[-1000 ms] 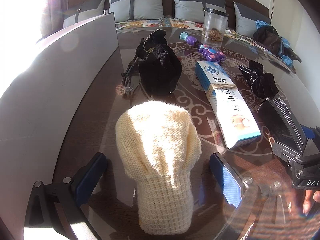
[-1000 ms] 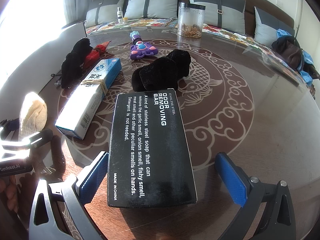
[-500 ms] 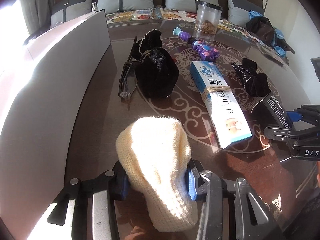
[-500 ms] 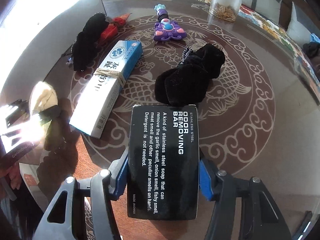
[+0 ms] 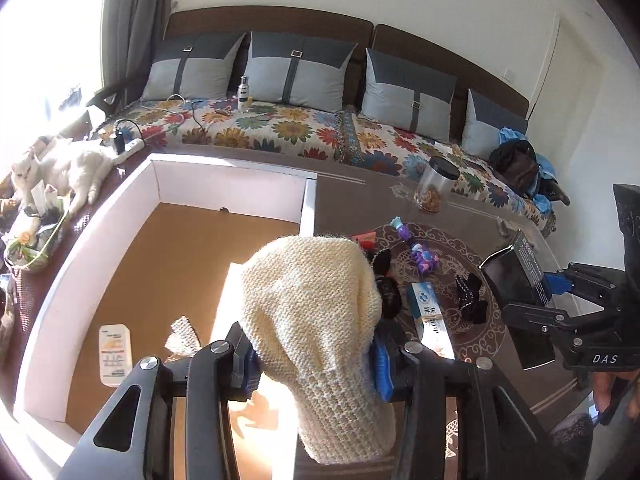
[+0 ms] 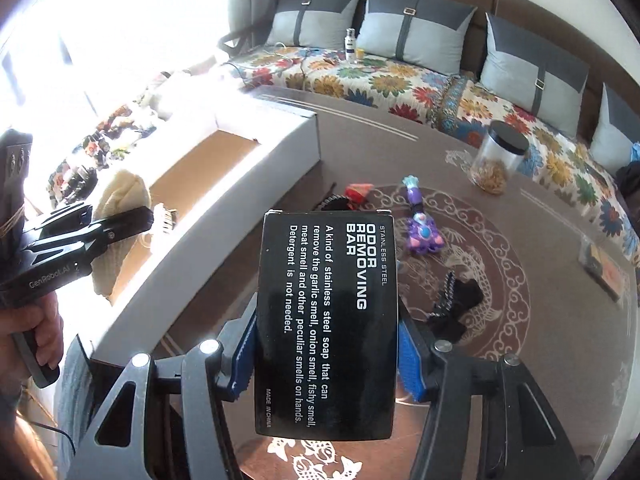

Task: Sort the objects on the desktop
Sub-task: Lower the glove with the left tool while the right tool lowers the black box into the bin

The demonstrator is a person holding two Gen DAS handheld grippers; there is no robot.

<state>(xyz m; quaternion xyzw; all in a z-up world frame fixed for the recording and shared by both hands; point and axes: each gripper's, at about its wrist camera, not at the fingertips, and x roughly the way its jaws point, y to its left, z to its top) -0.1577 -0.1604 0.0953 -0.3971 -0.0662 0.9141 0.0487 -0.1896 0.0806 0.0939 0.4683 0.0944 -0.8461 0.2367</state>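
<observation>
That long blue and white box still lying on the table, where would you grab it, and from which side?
Judging by its shape, I would take the blue and white box across its narrow width, near the middle beside the band tied round it, coming from above. It lies flat on the table, so only its long side faces are free for two fingers.

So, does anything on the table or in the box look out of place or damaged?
Nothing looks spilled or damaged. The only oddity is a white cat lying beside the white box, next to a power strip. On the table, the loose items lie scattered, the jar upright.
</observation>
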